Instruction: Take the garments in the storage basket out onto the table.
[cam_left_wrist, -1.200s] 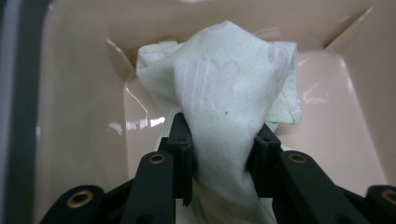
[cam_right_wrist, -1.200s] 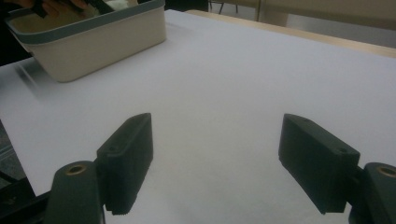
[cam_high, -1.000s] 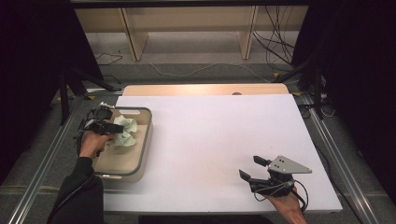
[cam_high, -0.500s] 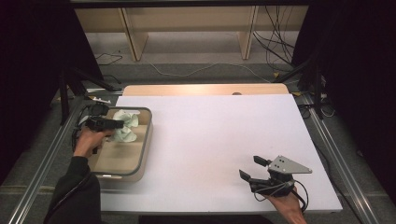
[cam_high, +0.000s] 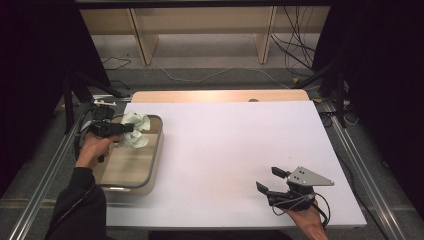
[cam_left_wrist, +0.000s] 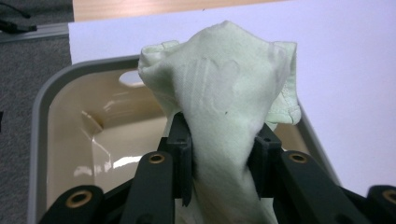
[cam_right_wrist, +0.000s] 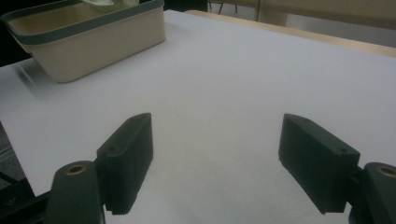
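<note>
A pale green cloth (cam_high: 135, 131) hangs bunched above the far end of a beige tub with a grey rim (cam_high: 156, 150) at the table's left. My left gripper (cam_high: 124, 129) is shut on this cloth; in the left gripper view the cloth (cam_left_wrist: 224, 98) is pinched between the two black jaws and rises above the tub (cam_left_wrist: 46, 93). My right gripper (cam_high: 272, 181) rests near the table's front right edge, open, with nothing between its fingers (cam_right_wrist: 128, 151). The right gripper view shows the tub (cam_right_wrist: 93, 42) far off to the left.
The white table top (cam_high: 225, 150) stretches between the tub and the right gripper. A wooden strip (cam_high: 220, 95) runs along the far edge. Metal rails (cam_high: 45, 175) flank both sides, with cables on the floor behind.
My left gripper has risen with the cloth, lifting it out of the tub and towards the tub's far end. The right gripper has stayed in place.
</note>
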